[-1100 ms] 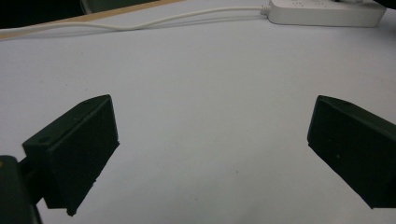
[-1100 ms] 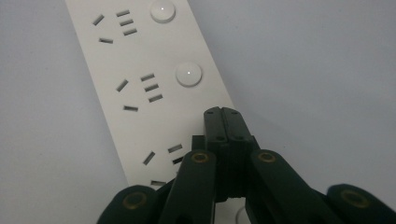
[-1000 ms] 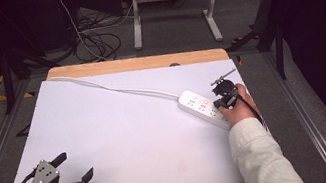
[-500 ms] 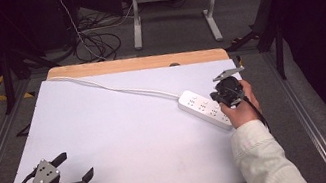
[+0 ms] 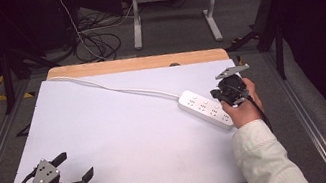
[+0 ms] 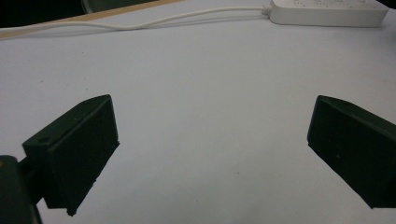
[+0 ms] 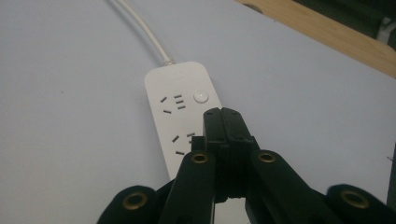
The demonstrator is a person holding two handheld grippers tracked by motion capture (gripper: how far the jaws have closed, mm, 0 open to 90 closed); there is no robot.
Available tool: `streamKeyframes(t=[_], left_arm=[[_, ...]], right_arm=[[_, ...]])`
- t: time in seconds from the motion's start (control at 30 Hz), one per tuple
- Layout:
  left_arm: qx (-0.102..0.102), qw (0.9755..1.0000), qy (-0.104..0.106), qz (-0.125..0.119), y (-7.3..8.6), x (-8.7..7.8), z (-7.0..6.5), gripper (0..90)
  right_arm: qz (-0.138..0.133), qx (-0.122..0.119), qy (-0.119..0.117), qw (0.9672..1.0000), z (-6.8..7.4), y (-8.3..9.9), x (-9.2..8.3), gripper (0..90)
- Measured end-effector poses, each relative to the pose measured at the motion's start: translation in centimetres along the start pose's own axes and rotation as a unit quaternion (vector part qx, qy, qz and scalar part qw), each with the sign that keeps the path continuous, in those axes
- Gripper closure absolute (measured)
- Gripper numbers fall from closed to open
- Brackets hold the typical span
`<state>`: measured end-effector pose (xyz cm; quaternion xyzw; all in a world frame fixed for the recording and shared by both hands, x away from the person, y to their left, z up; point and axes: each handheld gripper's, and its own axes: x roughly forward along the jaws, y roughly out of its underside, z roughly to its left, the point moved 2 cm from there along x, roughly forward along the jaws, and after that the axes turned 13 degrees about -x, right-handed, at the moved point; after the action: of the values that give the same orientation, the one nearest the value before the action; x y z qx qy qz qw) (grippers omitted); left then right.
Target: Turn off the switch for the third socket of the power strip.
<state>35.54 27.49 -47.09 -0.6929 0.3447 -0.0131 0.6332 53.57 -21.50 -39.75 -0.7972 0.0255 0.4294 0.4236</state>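
White plastic power strip [image 7: 180, 116] lies just beyond my right gripper [image 7: 223, 113], whose fingers are clenched together on nothing, tips nearest its round button [image 7: 200, 96]. I judge a straight, gentle press works best. My left gripper [image 6: 210, 154] idles, fingers released. One strip, one button, one cord [image 5: 119, 86].

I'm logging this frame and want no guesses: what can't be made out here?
- Power strip: its near end is hidden behind the shut right gripper in the right gripper view.
- Strip's far end: cut off by the top edge in the left gripper view.
- Cord: its plug end runs off the table, out of sight, in the high view.
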Motion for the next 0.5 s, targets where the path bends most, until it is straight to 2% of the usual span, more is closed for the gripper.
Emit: streamKeyframes(t=[0.07, 0.17, 0.2, 0.33, 0.47, 0.5], left_arm=[[0.001, 1.0, 0.0, 0.0, 0.0, 0.0, 0.0, 2.5], [0.001, 1.0, -0.001, 0.0, 0.0, 0.0, 0.1, 2.5], [-0.002, 1.0, 0.0, 0.0, 0.0, 0.0, 0.0, 2.5], [-0.001, 1.0, 0.002, -0.001, 0.0, 0.0, -0.1, 2.4], [0.0, 1.0, 0.0, -0.001, 0.0, 0.0, 0.0, 2.5], [0.0, 1.0, 0.0, -0.001, 0.0, -0.1, 0.0, 2.5]], right_arm=[[-0.012, -0.002, 0.003, 0.9999, 0.1, -0.2, -0.5, 90.0], [-0.039, 0.001, -0.009, 0.9992, 0.2, -0.4, -1.5, 89.9], [-0.044, 0.003, -0.012, 0.9989, 0.3, -0.4, -1.8, 80.5], [-0.072, 0.0, -0.011, 0.9973, 0.9, -0.5, -3.3, 69.6], [-0.094, -0.008, -0.02, 0.9953, 1.8, -0.3, -4.3, 51.9], [-0.099, -0.012, -0.015, 0.9949, 2.1, -0.3, -4.5, 46.8]])
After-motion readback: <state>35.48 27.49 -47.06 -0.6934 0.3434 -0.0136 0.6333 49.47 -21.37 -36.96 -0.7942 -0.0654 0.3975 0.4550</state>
